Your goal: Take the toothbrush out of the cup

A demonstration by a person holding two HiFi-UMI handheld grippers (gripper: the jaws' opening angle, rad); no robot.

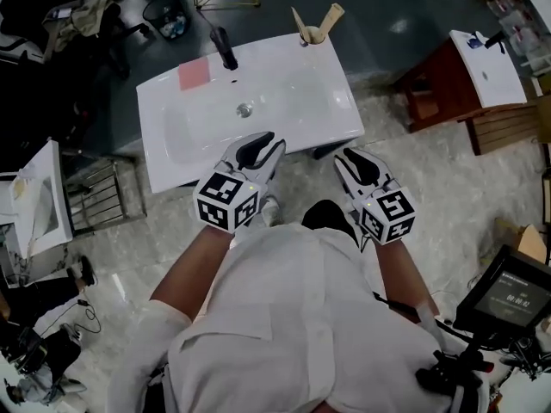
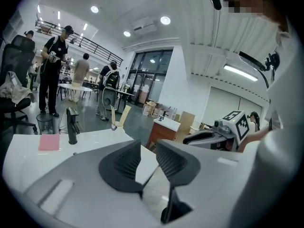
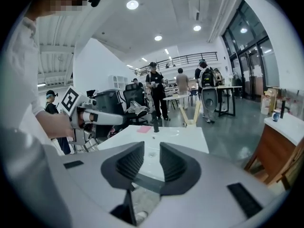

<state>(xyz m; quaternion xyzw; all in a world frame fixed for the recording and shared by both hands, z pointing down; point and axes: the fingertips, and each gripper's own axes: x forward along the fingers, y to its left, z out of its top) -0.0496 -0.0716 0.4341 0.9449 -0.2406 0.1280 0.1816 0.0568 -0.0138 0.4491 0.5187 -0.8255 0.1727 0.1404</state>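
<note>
A cup (image 1: pixel 312 34) stands on the back right corner of the white sink (image 1: pixel 327 119), with two wooden toothbrushes (image 1: pixel 331 15) leaning out of it. The cup (image 2: pixel 114 126) is far ahead in the left gripper view, and the same cup (image 3: pixel 190 123) is small in the right gripper view. Both grippers hover at the sink's near edge, well short of the cup. My left gripper (image 1: pixel 258 149) (image 2: pixel 148 158) is open with nothing between its pads. My right gripper (image 1: pixel 357 163) (image 3: pixel 152 163) is open and empty too, just off the sink's front right corner.
A black faucet (image 1: pixel 224 48) and a pink pad (image 1: pixel 195 74) sit at the back of the sink, with the drain (image 1: pixel 244 109) in the basin. A wooden stand with a second white basin (image 1: pixel 484 65) is at the right. Several people stand in the room behind.
</note>
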